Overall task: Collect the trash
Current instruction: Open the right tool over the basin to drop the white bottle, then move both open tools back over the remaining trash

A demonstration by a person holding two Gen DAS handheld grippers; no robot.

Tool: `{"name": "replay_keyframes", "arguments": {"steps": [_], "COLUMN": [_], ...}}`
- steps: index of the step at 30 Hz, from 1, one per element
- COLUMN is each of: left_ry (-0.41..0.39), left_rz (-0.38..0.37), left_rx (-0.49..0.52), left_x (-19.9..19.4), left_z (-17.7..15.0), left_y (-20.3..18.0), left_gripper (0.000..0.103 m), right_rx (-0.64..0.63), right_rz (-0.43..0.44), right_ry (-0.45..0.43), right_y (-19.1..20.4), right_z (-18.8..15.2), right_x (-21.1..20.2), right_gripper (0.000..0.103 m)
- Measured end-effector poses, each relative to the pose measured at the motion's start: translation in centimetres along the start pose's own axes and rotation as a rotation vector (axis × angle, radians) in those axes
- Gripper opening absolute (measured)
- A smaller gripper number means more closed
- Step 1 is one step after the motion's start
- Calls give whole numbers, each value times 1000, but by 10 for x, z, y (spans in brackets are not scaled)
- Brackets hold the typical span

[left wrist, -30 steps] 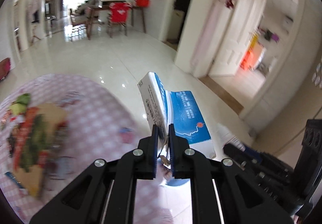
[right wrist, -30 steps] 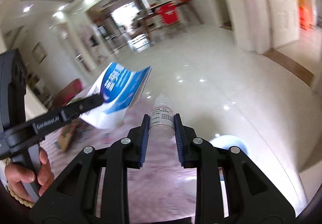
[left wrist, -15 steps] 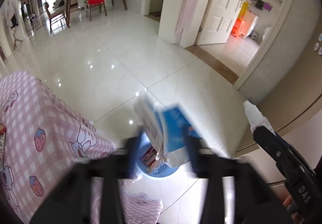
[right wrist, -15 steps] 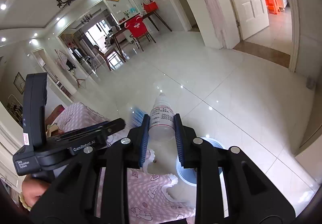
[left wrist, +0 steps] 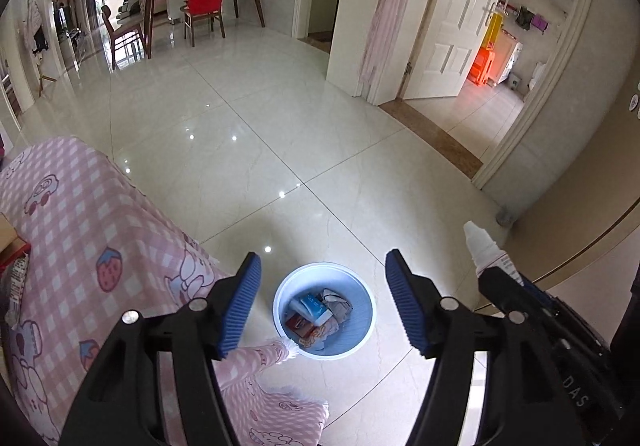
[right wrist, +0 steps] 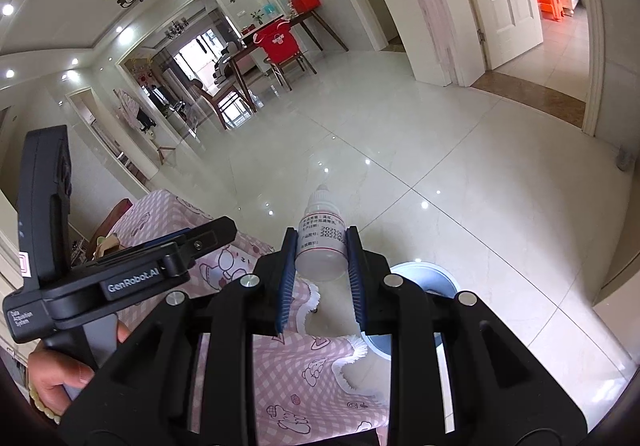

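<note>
left wrist view: the left gripper (left wrist: 322,306) hangs spread wide and empty, low in the frame, right above the pale blue bin (left wrist: 362,288) on the floor. a blue-and-white box (left wrist: 316,308) and other wrappers lie inside the bin, so part of the trash is already in. the pink checked tablecloth (left wrist: 100,238) fills the lower left.

right wrist view: the right gripper (right wrist: 322,270) pinches a small white dropper bottle (right wrist: 322,236) at centre frame, upright, not yet over the bin (right wrist: 434,274) at lower right. judging by this, the bottle is left to drop.
</note>
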State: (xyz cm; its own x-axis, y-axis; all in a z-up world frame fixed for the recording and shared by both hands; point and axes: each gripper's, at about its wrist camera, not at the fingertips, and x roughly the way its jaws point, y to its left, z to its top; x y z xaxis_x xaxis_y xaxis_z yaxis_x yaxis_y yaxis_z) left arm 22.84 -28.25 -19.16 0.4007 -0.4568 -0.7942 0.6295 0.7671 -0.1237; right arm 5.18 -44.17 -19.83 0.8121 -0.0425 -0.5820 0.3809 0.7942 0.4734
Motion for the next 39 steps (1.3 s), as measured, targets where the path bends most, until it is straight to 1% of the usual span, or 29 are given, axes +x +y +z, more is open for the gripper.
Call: {"name": "replay_keyframes", "arguments": {"steps": [8,11,14,15,16,17,18,21,28,32,36,38,39], "left_ry": [-29,-42,-52,-55,-59,-61,-65,-71,-96,-128,-162,-182,-186], "left_rz": [3,14,19,20,24,27,28,33,24,38,62,90,101], "left_rx": [-13,-21,-33,-37,-41,-44,-46,-50,-70,-95,-124,-134,-136], "left_x": [-19,-25,-31,-34,-36,-38,-41,-47,-69,-90,-114,-129,-133], "left_z": [-1,1,0,0,0,0,0,1,1,-6,-15,-23,-23], "left_y": [13,19,25,30,34,37,40,46,62,75,91,105,106], "left_gripper": [64,66,67,68,68,69,69,69,71,74,74,75,76], "right_rx": [-10,-14,0,5,11,19,23,24,17,-15,-73,-101,-121], "right_rz": [6,7,0,-9,-15,-19,-28,-24,0,34,89,119,135], "right_ry": [2,-2,-24,-30,-33,-41,-56,-52,-21,-7,5,16,26], "right_y": [9,5,4,3,3,3,2,2,13,34,67,86,98], "right_z": [2,3,6,7,9,11,12,13,9,7,2,-3,-7], "right_x": [6,11,18,19,21,22,21,21,16,9,3,3,3], "right_gripper": [24,24,25,32,58,64,65,65,65,65,65,65,65]}}
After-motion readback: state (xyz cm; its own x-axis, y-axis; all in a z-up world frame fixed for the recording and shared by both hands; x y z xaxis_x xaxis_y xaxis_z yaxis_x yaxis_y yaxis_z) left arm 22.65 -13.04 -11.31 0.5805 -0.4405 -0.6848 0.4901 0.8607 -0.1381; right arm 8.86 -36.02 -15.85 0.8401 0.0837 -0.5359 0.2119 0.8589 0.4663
